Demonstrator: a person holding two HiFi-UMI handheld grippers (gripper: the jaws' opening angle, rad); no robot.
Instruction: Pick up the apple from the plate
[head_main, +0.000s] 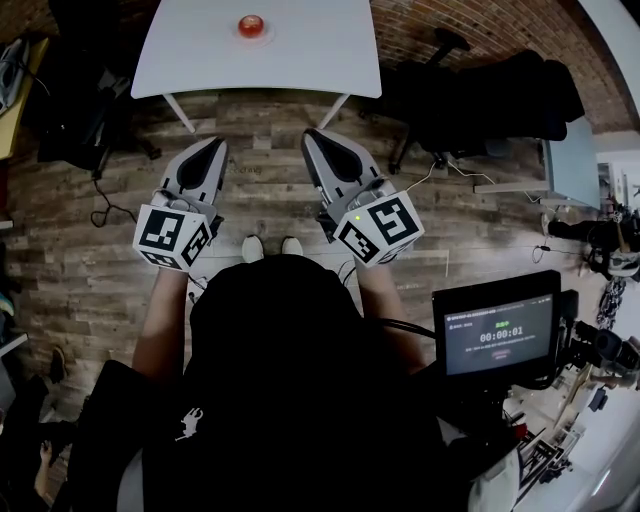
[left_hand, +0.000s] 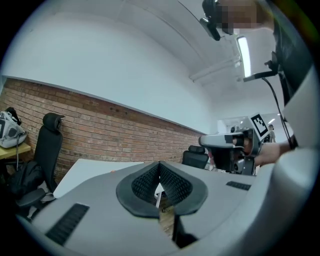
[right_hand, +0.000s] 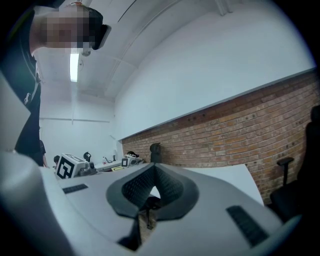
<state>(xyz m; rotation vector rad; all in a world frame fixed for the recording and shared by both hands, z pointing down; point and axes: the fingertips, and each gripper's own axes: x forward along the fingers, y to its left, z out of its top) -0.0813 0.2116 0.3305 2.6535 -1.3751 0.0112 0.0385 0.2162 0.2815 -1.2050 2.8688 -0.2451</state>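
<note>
The step in hand looks like the approach: nothing has been picked up yet. The apple sits on a small plate on the white desk. It is well back from the desk's near edge and about midway between its left and right edges. The desk's far edge is cut off at the top of the head view, so how close the plate lies to it cannot be told.

The person stands on the wooden floor short of the desk, with both tools held out level in front, side by side and pointing toward it. Both are well apart from the apple.

The left tool is fully closed. Its ribbed pads meet at the tip and nothing is between them. The right tool looks the same, with its pads together at the tip and nothing held. Neither touches anything.

As I judge it, the next move calls for stepping closer to the near edge and reaching one tool over the desk toward the plate. Its jaws must open wider than the apple before closing on the fruit's sides. The apple is round and smooth, so a grip across its middle would likely hold best. The plate could shift if nudged.
</note>
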